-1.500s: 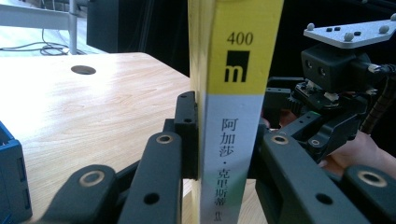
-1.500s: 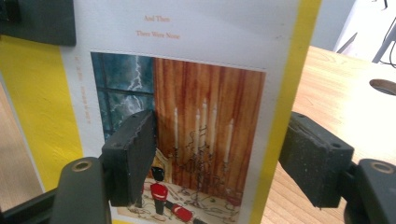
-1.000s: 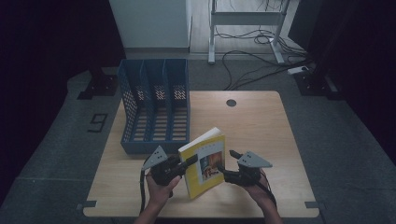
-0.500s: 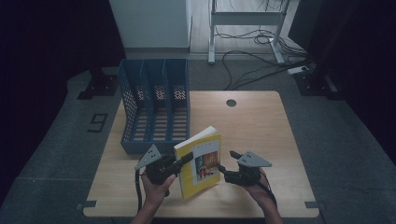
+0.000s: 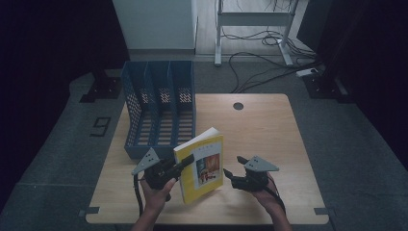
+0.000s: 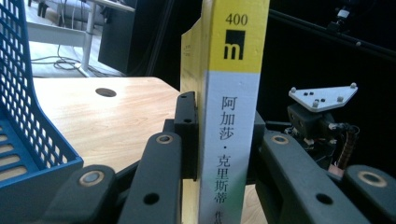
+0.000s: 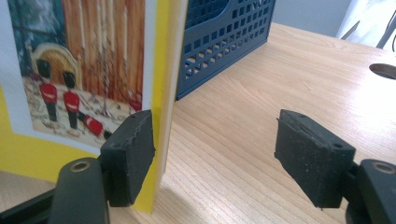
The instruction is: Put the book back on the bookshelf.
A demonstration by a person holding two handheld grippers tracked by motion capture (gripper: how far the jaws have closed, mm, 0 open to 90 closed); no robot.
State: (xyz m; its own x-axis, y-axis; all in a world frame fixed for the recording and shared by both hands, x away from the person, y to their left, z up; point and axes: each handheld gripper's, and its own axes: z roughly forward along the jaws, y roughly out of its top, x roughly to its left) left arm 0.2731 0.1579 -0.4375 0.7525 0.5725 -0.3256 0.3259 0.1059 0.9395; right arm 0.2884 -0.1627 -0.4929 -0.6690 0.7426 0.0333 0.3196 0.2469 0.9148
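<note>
Left hand-held gripper (image 5: 185,161) is clamping the spine of the yellow book (image 5: 204,163), holding it upright, long axis near vertical, cover facing right, just in front of the blue file rack (image 5: 159,113). Book is sitting slightly further left than before. Right hand-held gripper (image 5: 230,174) is gaping wide beside the cover's edge, over the table (image 5: 269,130).

Left gripper (image 6: 229,140) clamps the book's spine (image 6: 231,116) — blue rack (image 6: 28,121) beside

Book (image 6: 233,116) spine btm cut off
</note>
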